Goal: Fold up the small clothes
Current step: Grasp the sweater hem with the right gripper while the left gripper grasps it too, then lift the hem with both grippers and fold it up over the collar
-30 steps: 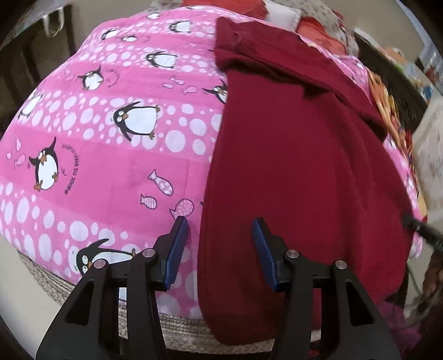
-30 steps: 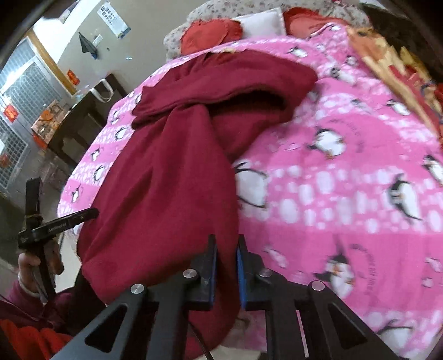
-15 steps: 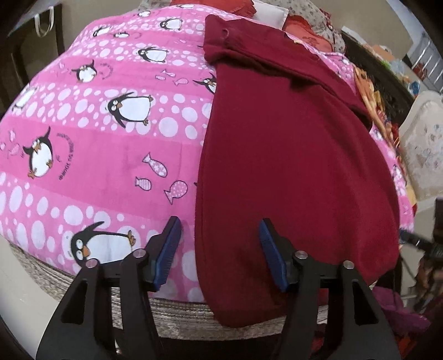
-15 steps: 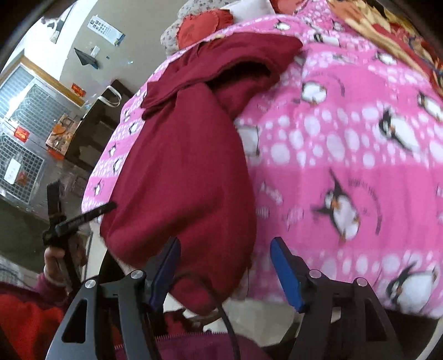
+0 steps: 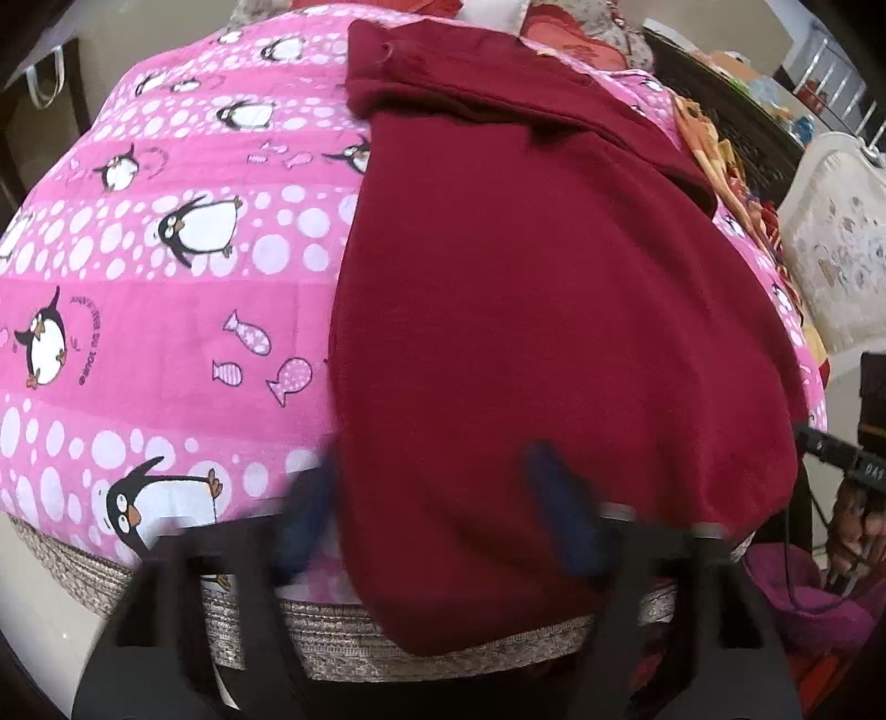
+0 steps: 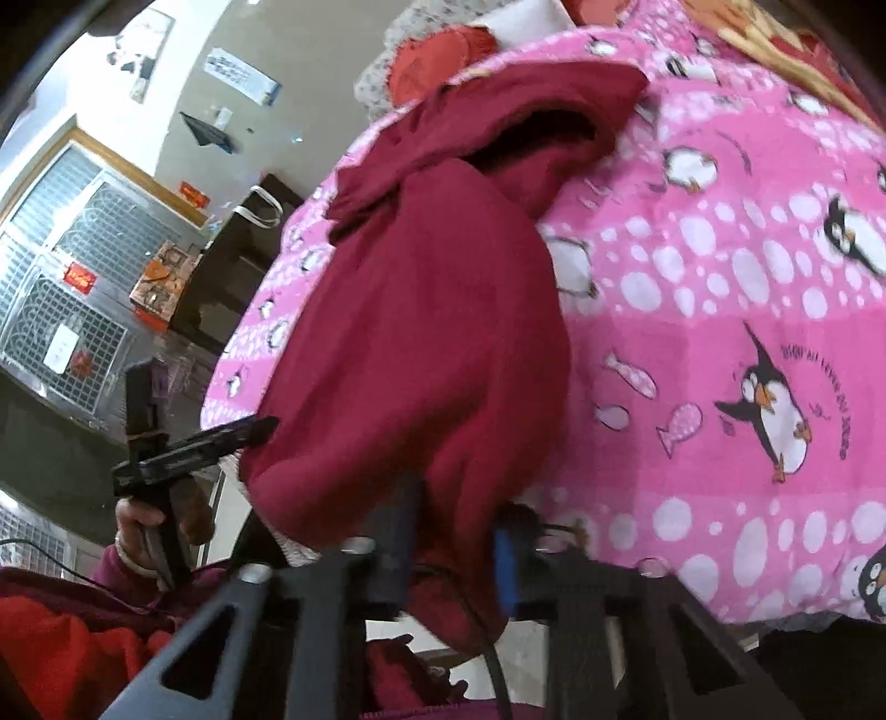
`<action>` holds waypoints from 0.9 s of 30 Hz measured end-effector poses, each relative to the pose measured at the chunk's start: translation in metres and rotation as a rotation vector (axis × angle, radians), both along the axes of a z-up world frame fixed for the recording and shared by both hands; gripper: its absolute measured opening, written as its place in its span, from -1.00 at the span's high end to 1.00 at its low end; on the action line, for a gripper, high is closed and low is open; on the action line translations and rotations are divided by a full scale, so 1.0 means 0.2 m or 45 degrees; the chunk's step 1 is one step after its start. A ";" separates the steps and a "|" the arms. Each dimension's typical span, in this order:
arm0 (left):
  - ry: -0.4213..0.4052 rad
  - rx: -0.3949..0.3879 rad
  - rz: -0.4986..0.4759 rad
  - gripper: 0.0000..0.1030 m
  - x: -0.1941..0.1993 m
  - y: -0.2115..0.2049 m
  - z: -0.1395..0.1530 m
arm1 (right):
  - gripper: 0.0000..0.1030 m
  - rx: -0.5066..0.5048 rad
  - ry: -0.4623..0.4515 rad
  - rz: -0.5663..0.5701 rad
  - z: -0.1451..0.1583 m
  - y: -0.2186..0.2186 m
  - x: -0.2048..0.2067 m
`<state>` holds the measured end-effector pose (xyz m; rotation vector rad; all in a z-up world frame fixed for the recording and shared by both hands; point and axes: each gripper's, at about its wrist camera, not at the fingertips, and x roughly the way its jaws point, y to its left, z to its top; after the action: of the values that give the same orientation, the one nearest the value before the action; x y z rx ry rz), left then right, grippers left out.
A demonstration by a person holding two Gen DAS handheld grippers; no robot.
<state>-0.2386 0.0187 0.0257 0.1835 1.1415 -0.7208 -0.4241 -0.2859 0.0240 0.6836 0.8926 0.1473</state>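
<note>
A dark red garment [image 5: 542,310] lies lengthwise on the pink penguin blanket [image 5: 166,310], its near end hanging over the bed edge. My left gripper [image 5: 437,520] is open, blurred, with its jaws either side of the garment's near left edge. In the right wrist view the same garment [image 6: 432,343] drapes over the bed edge. My right gripper [image 6: 451,545] has its blurred jaws close together around the hanging hem; whether they pinch it is unclear. The left gripper [image 6: 243,435] also shows there at the left.
A woven bed border [image 5: 443,648] runs under the blanket edge. Red and white pillows [image 6: 443,50] lie at the far end. A patterned orange cloth [image 5: 720,160] lies at the right. A dark cabinet [image 6: 232,277] stands by the wall.
My left gripper moved forward and opened wider around the garment edge. My right gripper opened, then narrowed its jaws around the hanging hem and moved closer.
</note>
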 end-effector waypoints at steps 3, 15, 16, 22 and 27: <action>0.111 -0.092 0.007 0.81 0.06 0.03 0.03 | 0.77 0.050 -0.074 0.018 0.10 0.02 0.00; 0.107 -0.192 0.094 0.82 0.15 0.27 0.19 | 0.85 0.054 -0.059 0.172 0.19 0.17 0.06; 0.134 -0.184 0.105 0.82 0.15 0.27 0.15 | 0.85 0.072 -0.033 0.157 0.16 0.16 0.06; 0.122 -0.237 0.095 0.82 0.18 0.21 0.24 | 0.85 0.156 -0.118 0.145 0.27 0.04 0.10; 0.039 -0.372 0.038 0.82 0.36 0.07 0.49 | 0.86 0.236 -0.301 0.069 0.45 -0.17 0.25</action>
<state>-0.1672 0.0329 0.1243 -0.0909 1.0521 -0.8561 -0.3732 -0.3200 0.1138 0.7962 0.6752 0.3554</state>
